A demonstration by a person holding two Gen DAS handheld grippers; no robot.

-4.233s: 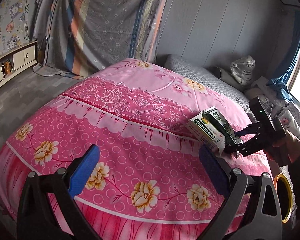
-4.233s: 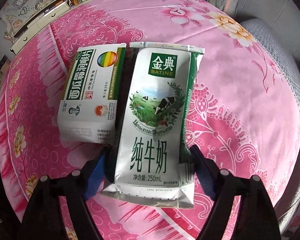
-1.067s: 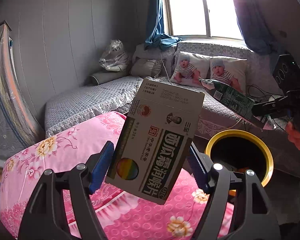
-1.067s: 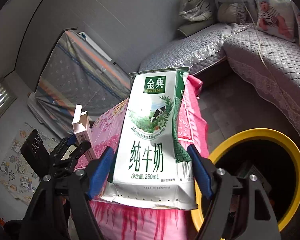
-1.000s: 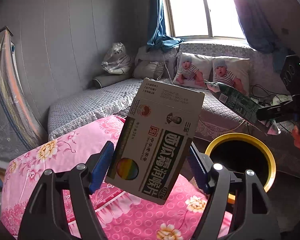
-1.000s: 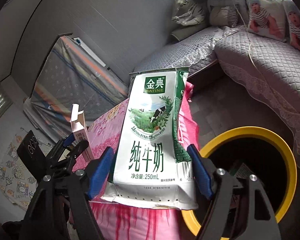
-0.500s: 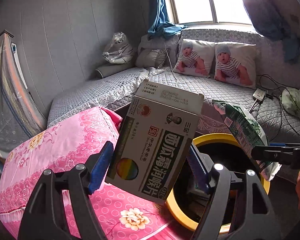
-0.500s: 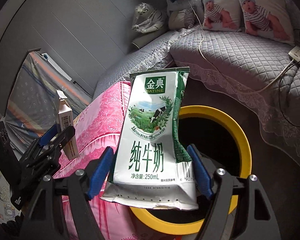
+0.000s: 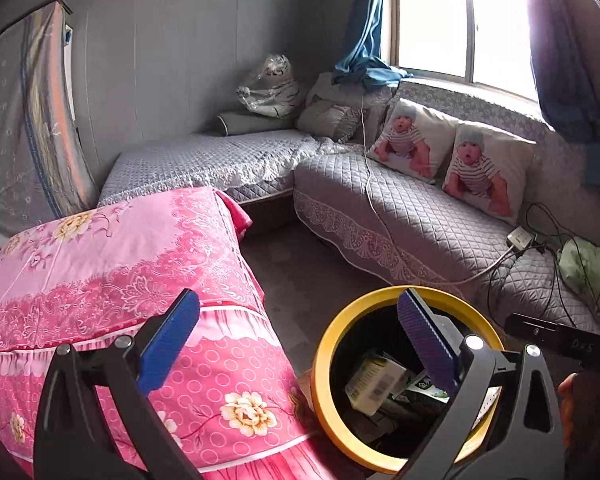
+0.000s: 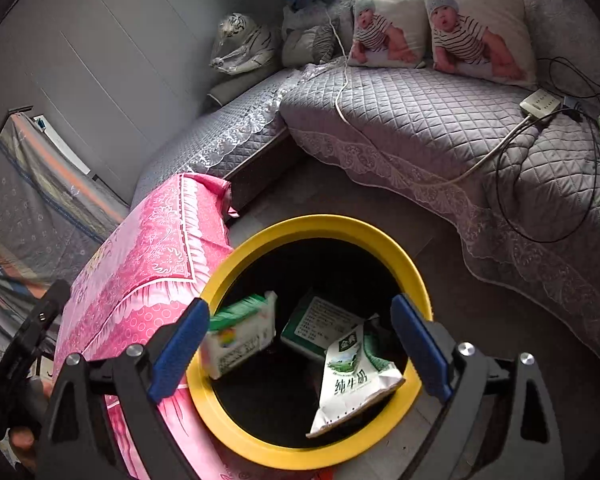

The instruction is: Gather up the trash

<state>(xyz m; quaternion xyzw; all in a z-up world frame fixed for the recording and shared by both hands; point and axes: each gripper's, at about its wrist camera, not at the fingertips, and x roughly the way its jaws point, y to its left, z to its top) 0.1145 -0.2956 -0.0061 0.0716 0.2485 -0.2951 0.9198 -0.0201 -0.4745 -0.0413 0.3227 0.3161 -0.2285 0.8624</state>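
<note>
Inside the yellow-rimmed bin [image 10: 412,276], the milk carton [image 10: 352,384] and medicine box [image 10: 240,334] lie partly hidden behind the right gripper [image 10: 300,344], whose jaws have just been opening, nothing between them. Likewise the left gripper [image 9: 300,344] has just opened, empty.

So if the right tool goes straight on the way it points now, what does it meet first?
Probably the open mouth of the yellow bin, then the milk pouch lying inside; depth is hard to judge.

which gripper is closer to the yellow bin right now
Right. The right gripper hangs directly over the yellow bin, fingers open and empty after just opening. The left gripper, also just opened and empty, sits off to one side, over the pink cover's edge.
</note>
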